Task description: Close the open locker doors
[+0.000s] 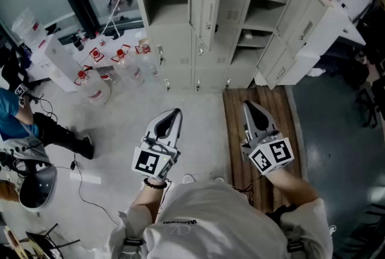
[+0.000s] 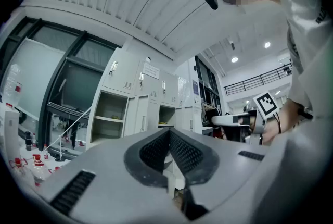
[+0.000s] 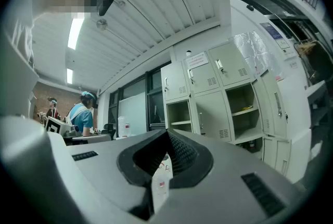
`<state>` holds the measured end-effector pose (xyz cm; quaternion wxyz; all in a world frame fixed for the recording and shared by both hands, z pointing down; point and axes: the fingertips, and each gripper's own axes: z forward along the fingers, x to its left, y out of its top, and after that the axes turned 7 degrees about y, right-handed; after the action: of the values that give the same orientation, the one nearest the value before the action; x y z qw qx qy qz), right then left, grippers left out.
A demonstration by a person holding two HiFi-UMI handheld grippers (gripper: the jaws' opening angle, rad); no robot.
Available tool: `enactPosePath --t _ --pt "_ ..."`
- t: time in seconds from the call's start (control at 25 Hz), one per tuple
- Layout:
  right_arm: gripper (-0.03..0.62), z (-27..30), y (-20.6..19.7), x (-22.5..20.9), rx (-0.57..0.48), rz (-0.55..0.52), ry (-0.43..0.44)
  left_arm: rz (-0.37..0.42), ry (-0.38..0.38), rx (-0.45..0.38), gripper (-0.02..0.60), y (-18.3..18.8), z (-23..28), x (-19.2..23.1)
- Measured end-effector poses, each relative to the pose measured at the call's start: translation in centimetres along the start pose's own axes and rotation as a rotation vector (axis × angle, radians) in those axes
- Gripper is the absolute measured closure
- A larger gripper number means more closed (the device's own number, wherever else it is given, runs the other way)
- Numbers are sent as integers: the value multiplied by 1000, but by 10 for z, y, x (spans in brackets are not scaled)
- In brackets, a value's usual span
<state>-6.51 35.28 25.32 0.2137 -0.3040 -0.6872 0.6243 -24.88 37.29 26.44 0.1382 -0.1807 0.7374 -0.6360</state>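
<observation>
Left tongs [image 1: 174, 113] and right tongs [image 1: 248, 106] are clenched, empty, facing open lockers [image 1: 171, 44]; jugs [image 1: 96, 80] crowd the floor [image 1: 129, 125] left, pallet [image 1: 236, 131] right

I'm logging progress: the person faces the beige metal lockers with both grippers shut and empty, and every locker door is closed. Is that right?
No: not every door is closed. The head view shows one door hanging open mid-row and another at the right of the beige metal lockers. The left gripper and right gripper are shut and empty.
</observation>
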Motion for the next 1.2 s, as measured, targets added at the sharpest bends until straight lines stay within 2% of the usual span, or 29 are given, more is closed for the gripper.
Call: enactPosePath --t 0.24,0.48,0.76,0.96,1.2 --pt "586 10 4 -7 4 -19 -20 -14 -21 -19 578 -1 7 1" --pt "585 38 9 2 -44 7 1 -4 -20 0 578 -5 8 26" --pt "585 62 0 -15 -36 5 -2 -18 -27 3 578 -14 30 36" --pt "585 91 -6 -48 -43 16 24 10 -29 2 578 -21 74 41" --pt "585 139 -9 -105 -51 31 107 6 22 10 578 -30 156 52"
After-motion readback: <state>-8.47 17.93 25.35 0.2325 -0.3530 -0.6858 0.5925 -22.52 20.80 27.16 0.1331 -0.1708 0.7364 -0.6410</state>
